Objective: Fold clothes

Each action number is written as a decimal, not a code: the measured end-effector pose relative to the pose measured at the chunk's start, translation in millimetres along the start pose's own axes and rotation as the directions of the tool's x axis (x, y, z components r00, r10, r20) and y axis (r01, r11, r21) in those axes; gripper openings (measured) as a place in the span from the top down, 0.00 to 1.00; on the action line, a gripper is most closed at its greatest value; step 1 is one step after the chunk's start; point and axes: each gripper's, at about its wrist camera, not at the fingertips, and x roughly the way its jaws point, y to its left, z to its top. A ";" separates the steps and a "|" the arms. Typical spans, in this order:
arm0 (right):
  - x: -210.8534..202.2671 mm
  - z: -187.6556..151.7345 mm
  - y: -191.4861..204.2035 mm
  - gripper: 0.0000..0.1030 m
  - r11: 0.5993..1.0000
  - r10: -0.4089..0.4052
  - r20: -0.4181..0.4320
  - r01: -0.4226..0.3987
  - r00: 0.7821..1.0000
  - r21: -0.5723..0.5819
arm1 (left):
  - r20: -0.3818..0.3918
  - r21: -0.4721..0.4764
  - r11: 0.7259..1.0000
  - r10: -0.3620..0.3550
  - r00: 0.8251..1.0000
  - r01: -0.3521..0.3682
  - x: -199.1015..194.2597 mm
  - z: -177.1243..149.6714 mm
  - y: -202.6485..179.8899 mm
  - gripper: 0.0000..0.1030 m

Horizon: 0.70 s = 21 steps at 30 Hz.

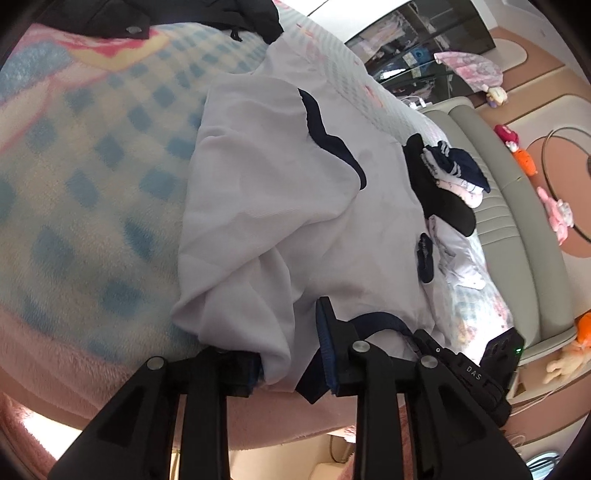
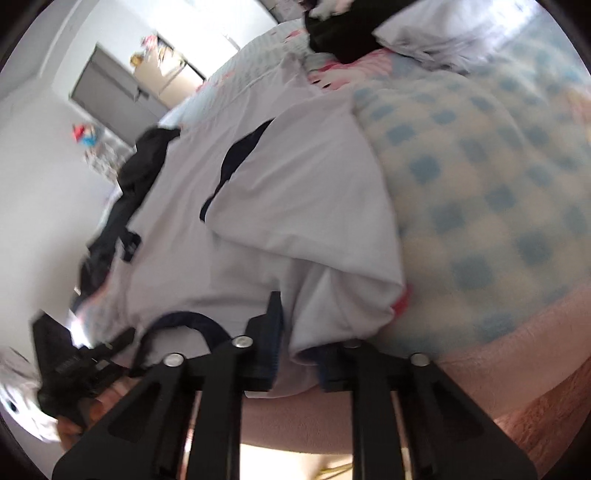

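Note:
A white shirt (image 1: 277, 184) with navy trim lies spread on the bed, one side folded over its middle; the right wrist view shows it too (image 2: 295, 192). Its navy collar (image 1: 380, 321) is at the near edge. My left gripper (image 1: 290, 362) stands open at the near hem, with a loose fold of the white cloth between its fingers. My right gripper (image 2: 299, 354) is a little open at the same hem, cloth lying between its fingers as well. Each gripper also shows in the other's view: the right one (image 1: 480, 365) and the left one (image 2: 74, 365), on either side of the collar.
Under the shirt is a fleece blanket (image 1: 92, 166) with blue checks and a pink border. Dark socks and small clothes (image 1: 443, 181) are piled beside the shirt. A black garment (image 1: 166, 14) lies at the far end. A padded bed frame (image 1: 498, 184) and toys on the floor (image 1: 554, 214) lie beyond.

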 end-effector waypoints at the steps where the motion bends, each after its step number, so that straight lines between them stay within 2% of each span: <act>1: -2.1 -0.6 -4.0 0.89 1.000 0.000 0.004 0.000 1.000 0.019 | 0.005 -0.006 1.000 -0.001 1.000 0.001 -2.5 -0.8 1.3 0.74; 6: -9.7 -2.2 -3.0 0.86 0.997 -0.068 0.035 0.068 0.997 0.023 | 0.021 -0.022 1.000 0.016 1.000 -0.015 -9.4 -3.4 7.9 0.72; 8: -10.5 -1.1 -0.9 0.78 0.996 -0.093 0.056 0.093 0.994 0.008 | 0.014 -0.035 0.999 0.013 1.000 -0.013 -6.5 -2.0 11.2 0.72; 9: -7.5 -0.6 -1.2 0.78 0.995 -0.102 0.056 0.102 0.993 0.002 | 0.007 -0.044 0.999 0.012 1.000 -0.011 -3.7 -0.3 13.5 0.72; 12: 4.0 -1.7 -2.3 0.77 0.996 -0.087 0.032 0.087 0.996 0.000 | 0.003 -0.016 1.000 0.021 1.000 -0.021 2.2 3.0 8.1 0.75; 13: 3.5 -0.9 1.5 0.78 0.997 -0.075 0.026 0.076 0.997 -0.030 | 0.009 0.007 1.000 0.029 1.000 -0.029 1.6 3.0 3.7 0.80; 15: 2.5 0.6 9.2 0.94 0.995 -0.052 0.012 0.052 0.999 -0.091 | 0.019 0.038 0.998 0.044 0.999 -0.045 0.5 2.4 -3.6 0.93; 18: -10.2 0.7 16.0 0.96 0.993 -0.020 0.033 0.024 0.999 -0.113 | 0.026 0.013 0.999 0.049 0.998 -0.050 -6.5 1.0 -3.1 0.95; 21: -29.5 -1.6 16.2 0.97 0.995 -0.013 0.079 0.021 0.997 -0.099 | 0.043 0.045 0.997 0.060 0.997 -0.062 -21.5 -0.4 -9.3 0.96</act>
